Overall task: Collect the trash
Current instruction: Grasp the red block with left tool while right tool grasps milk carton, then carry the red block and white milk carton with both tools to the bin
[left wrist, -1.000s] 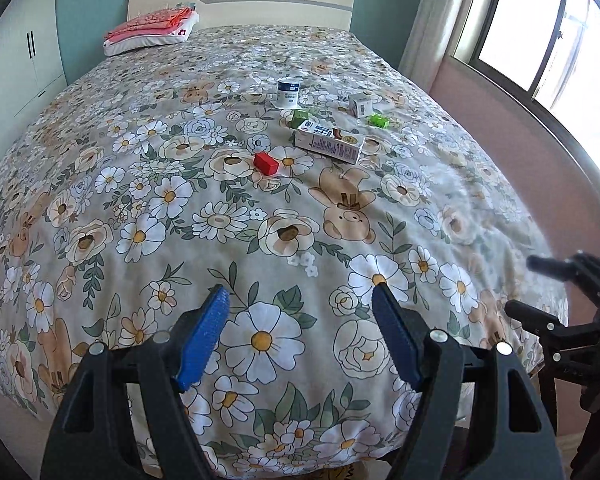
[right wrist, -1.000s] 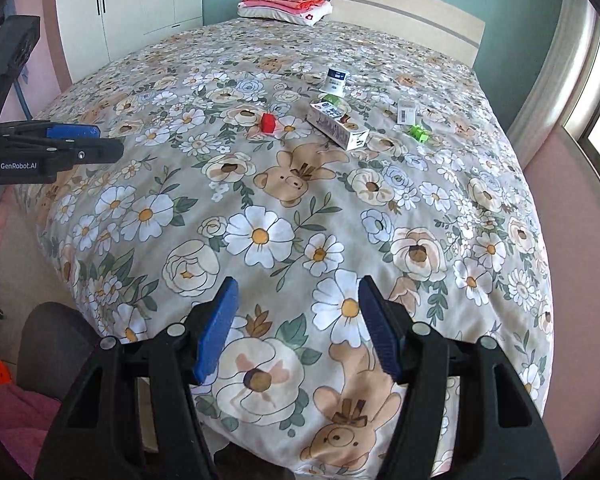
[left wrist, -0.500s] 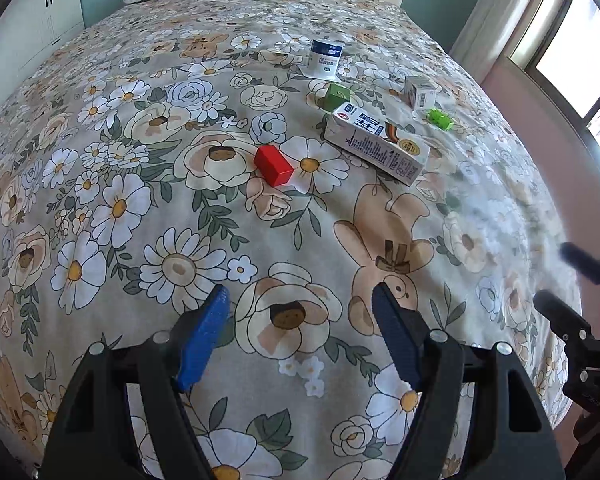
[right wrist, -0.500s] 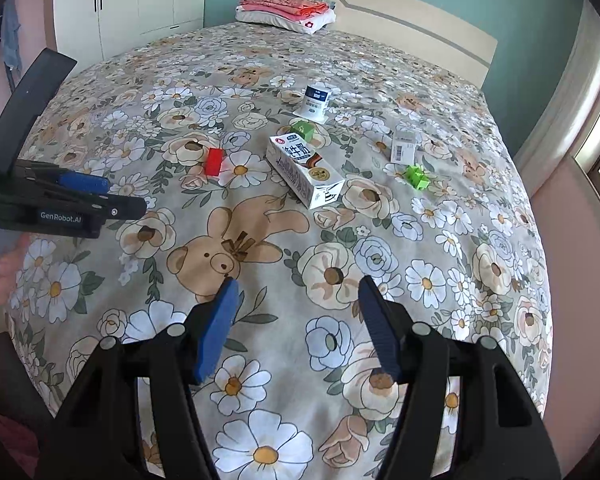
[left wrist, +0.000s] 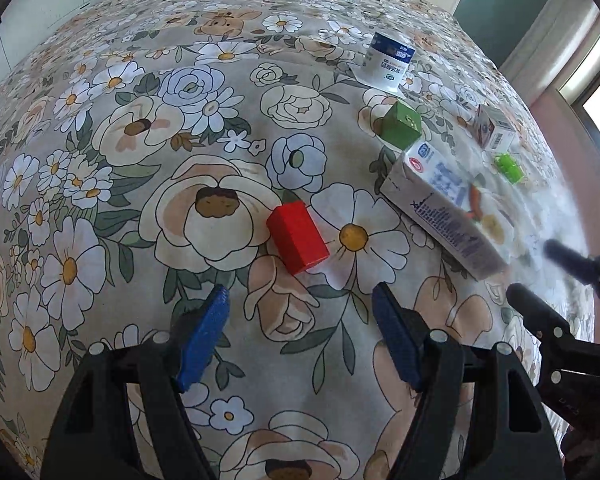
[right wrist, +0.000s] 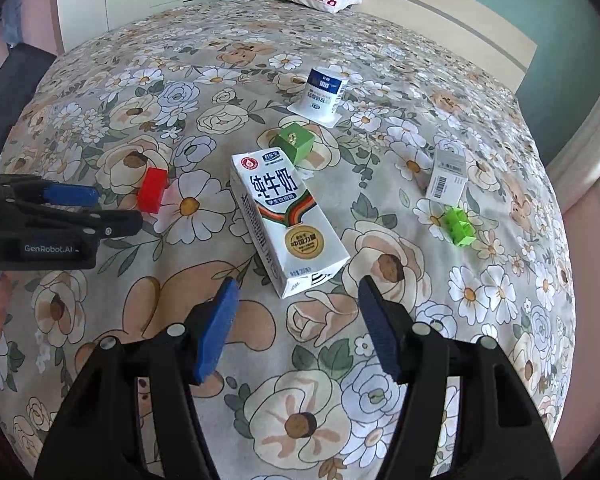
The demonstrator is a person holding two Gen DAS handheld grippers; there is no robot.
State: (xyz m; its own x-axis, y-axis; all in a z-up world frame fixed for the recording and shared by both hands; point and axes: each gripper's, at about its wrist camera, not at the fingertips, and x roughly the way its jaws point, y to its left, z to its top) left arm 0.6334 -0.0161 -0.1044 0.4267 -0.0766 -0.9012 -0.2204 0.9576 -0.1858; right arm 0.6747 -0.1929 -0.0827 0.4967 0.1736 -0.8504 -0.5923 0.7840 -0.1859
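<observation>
In the left wrist view, I see my left gripper (left wrist: 300, 320) above the flowered bedcover (left wrist: 140, 160), with its blue pads (left wrist: 204, 336) apart and nothing between them. A red block (left wrist: 298, 238) lies on the cover just beyond the pads. To the right of it lies a milk carton (left wrist: 448, 208) on its side, a little blurred. Farther away I see a green cube (left wrist: 402, 125) and, beyond it, a yogurt cup (left wrist: 386, 66) that stands upside down. At the right there are a small white box (left wrist: 494, 132) and a small bright green piece (left wrist: 509, 167). The tips of the right gripper (left wrist: 548, 276) come in from the right edge, near the carton's close end.

In the right wrist view, my right gripper (right wrist: 296, 320) has also its pads apart and holds nothing. The milk carton (right wrist: 284, 220) lies directly beyond it, with its near end just past the fingertips. The green cube (right wrist: 294, 142) touches the carton's far end. The yogurt cup (right wrist: 324, 94) is farther, the small white box (right wrist: 447, 176) and the green piece (right wrist: 458, 227) are at the right. The left gripper (right wrist: 116, 208) enters from the left, its tips beside the red block (right wrist: 152, 190).
</observation>
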